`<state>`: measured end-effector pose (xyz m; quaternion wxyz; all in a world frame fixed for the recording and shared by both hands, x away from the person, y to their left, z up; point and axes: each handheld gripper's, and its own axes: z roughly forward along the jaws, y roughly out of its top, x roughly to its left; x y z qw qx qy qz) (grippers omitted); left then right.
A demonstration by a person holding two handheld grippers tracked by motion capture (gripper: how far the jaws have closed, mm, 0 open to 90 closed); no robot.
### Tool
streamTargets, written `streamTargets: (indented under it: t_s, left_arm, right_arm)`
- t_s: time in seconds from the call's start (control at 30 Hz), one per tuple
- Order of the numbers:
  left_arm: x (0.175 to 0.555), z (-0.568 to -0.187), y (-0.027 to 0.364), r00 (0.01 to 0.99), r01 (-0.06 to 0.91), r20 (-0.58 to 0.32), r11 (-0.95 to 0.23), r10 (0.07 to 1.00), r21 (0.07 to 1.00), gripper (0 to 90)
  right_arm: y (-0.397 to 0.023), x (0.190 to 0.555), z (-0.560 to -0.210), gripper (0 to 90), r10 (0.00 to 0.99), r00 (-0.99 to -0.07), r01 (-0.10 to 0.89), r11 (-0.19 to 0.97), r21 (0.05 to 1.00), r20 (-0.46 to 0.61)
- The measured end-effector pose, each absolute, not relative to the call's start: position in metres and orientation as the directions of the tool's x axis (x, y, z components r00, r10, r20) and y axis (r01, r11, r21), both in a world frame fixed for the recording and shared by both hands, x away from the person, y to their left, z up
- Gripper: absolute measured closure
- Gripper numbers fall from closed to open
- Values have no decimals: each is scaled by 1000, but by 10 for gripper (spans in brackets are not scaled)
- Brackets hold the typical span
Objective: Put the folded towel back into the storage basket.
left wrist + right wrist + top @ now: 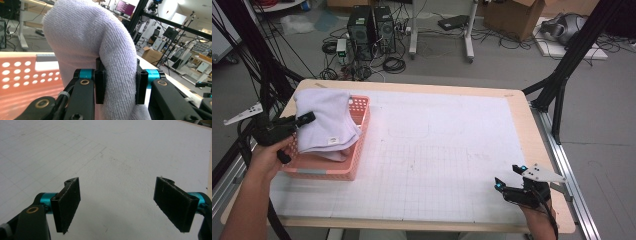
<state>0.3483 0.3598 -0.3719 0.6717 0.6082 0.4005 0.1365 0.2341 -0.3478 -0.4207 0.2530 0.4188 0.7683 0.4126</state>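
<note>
Left gripper (116,87): clamped on a thick fold of the soft white terry towel (323,122).
Towel: at far left, draped in the pink perforated plastic basket (357,150); light, floppy, best pinched at a bunched fold.
Right gripper (117,205): jaws apart, nothing between them, over the white gridded mat (452,160) at near right.

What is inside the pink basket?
A folded white towel lies in the pink basket, pinched by the left gripper. Anything beneath the towel is covered.

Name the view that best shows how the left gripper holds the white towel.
The left gripper view: both jaws press a thick fold of the white towel. The high view shows it draped over the pink basket, the pinch tiny.
</note>
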Motion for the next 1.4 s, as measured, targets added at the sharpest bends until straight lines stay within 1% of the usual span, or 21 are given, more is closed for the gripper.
streamTargets:
  t_s: [0.17, 0.27, 0.53, 0.63, 0.67, 0.7, 0.73, 0.77, 0.83, 0.87, 0.9, 0.93, 0.97, 1.0, 1.03, 1.1, 1.2, 1.23, 1.33, 1.37, 1.4]
  left_arm:
    - [346, -370, 370, 634, 308, -373, 221, 678, 925, 701]
    - [345, -370, 371, 643, 318, -362, 195, 675, 928, 701]
    - [346, -371, 354, 698, 315, -344, 163, 628, 935, 701]
    - [351, -375, 347, 691, 353, -347, 123, 634, 927, 694]
    - [354, -378, 345, 676, 397, -365, 100, 640, 912, 687]
    - [354, -378, 345, 676, 397, -365, 100, 640, 912, 678]
    - [357, -380, 345, 649, 441, -391, 95, 653, 892, 661]
    - [357, -380, 345, 649, 441, -391, 95, 653, 892, 641]
    - [360, -382, 345, 615, 476, -408, 96, 675, 874, 619]
    - [362, -382, 346, 571, 510, -427, 105, 701, 854, 589]
    - [362, -382, 346, 571, 510, -427, 105, 701, 854, 539]
    - [364, -383, 348, 501, 568, -463, 126, 731, 814, 469]
    - [366, -383, 349, 468, 594, -478, 136, 744, 793, 426]
    - [366, -383, 350, 442, 611, -477, 134, 760, 780, 405]
    - [366, -383, 350, 442, 611, -477, 134, 760, 780, 389]
    - [366, -381, 349, 404, 626, -445, 113, 799, 772, 360]
    - [364, -375, 350, 346, 617, -398, 113, 849, 778, 350]
    - [363, -372, 349, 323, 609, -367, 105, 873, 786, 339]
    - [357, -359, 347, 250, 550, -286, 107, 925, 828, 335]
    - [357, -359, 347, 250, 550, -286, 107, 925, 828, 334]
    - [351, -350, 345, 209, 491, -221, 93, 953, 866, 334]
  right_arm:
    - [-347, 235, -421, 204, 852, -522, 434, 311, 845, -46]
    - [-347, 235, -421, 204, 851, -523, 435, 316, 843, -50]
    - [-344, 236, -421, 204, 848, -527, 434, 321, 842, -52]
    - [-344, 236, -421, 204, 846, -529, 431, 326, 841, -57]
    - [-344, 235, -421, 204, 847, -529, 433, 325, 841, -55]
    - [-344, 235, -421, 204, 847, -529, 433, 325, 841, -55]
    - [-344, 235, -421, 204, 848, -527, 433, 324, 841, -55]
    - [-344, 235, -421, 204, 848, -527, 433, 324, 841, -55]
    - [-345, 235, -421, 204, 849, -525, 436, 321, 840, -52]
    - [-345, 235, -421, 204, 849, -525, 436, 321, 841, -52]
    - [-345, 235, -422, 204, 849, -526, 436, 322, 840, -53]
    - [-345, 235, -422, 204, 847, -529, 432, 327, 840, -58]
    - [-344, 235, -422, 204, 847, -528, 432, 327, 841, -57]
    - [-344, 235, -421, 204, 847, -528, 433, 328, 840, -59]
    - [-344, 235, -421, 204, 847, -528, 433, 329, 840, -60]
    - [-344, 236, -422, 204, 848, -528, 435, 326, 840, -56]
    - [-343, 236, -422, 204, 846, -530, 431, 329, 840, -59]
    - [-343, 236, -422, 204, 846, -530, 432, 330, 839, -61]
    - [-343, 236, -422, 204, 845, -531, 430, 332, 839, -62]
    - [-343, 236, -422, 204, 846, -530, 432, 330, 839, -60]
    - [-343, 236, -422, 204, 846, -529, 432, 329, 840, -60]
